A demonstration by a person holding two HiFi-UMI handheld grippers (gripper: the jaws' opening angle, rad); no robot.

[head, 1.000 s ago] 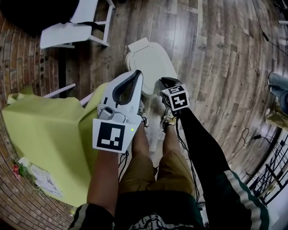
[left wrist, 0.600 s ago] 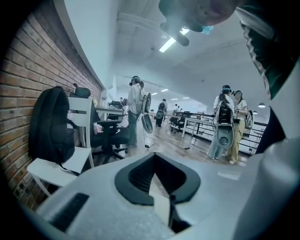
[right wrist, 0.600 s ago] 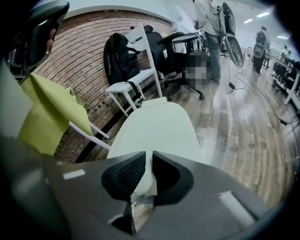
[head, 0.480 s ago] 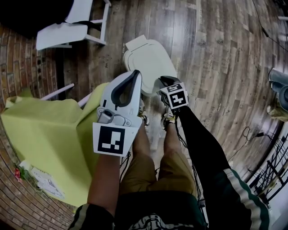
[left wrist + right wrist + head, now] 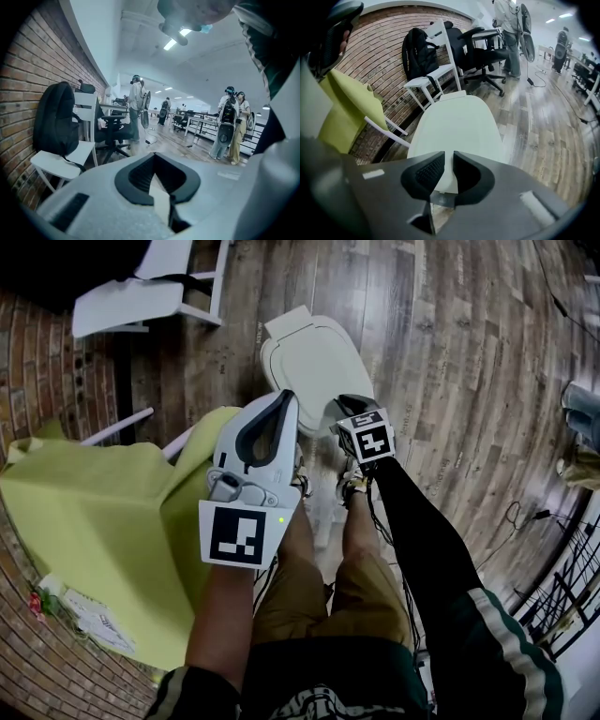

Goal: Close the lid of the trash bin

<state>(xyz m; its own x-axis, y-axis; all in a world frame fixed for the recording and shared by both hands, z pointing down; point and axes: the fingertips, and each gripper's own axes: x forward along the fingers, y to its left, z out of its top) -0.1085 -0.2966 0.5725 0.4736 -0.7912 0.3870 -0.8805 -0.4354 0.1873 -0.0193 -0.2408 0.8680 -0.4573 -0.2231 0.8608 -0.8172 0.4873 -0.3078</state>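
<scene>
- Two grippers hover by the bin; it stands on the floor, lid down.
- Left gripper: jaws together, empty.
- Right gripper: jaws slightly apart, just been opening, gripping nothing, above the lid's near edge.

Left gripper shut — right gripper angled down, its empty jaws just opening

No words or numbers legible from here: the marker cubes carry only black-and-white squares, and the printed sheet on the floor is too small to read
</scene>
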